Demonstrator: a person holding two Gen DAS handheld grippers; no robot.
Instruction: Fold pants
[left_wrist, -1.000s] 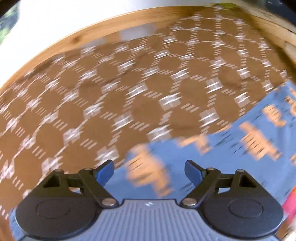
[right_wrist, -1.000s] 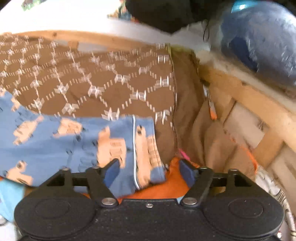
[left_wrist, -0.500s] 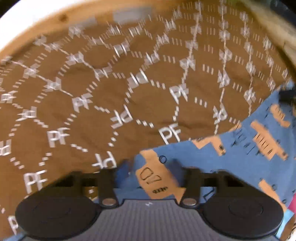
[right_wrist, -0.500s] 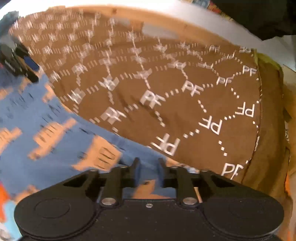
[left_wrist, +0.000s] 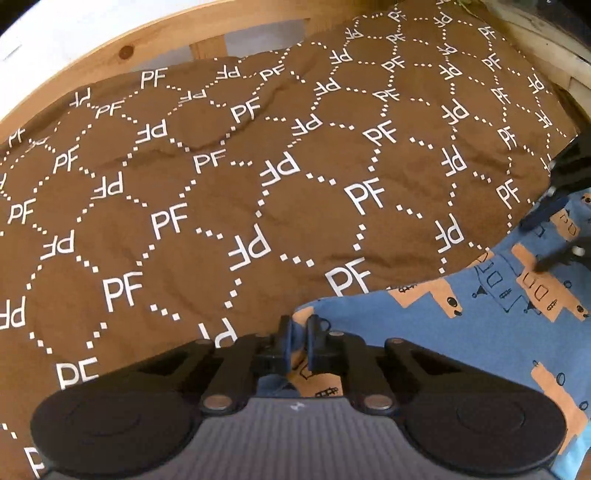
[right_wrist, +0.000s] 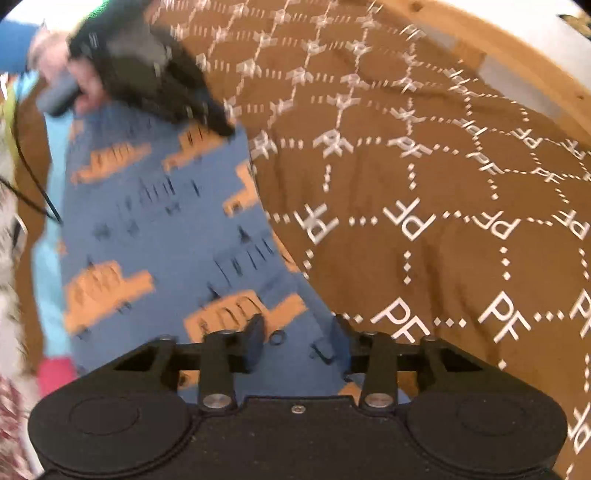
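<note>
Two grippers work at the blue pants (left_wrist: 480, 332), which lie on a brown bedspread (left_wrist: 221, 184) printed with white "PF" letters, inside a wooden frame (left_wrist: 110, 48). In the left wrist view the pants fill the lower right of the frame; the left gripper (left_wrist: 298, 334) has its fingers clenched on a fold of the blue cloth at the pants' edge. In the right wrist view, which is blurred, the pants run down the left half, and the right gripper (right_wrist: 295, 332) has its fingers spread apart over the cloth, grasping nothing.
</note>
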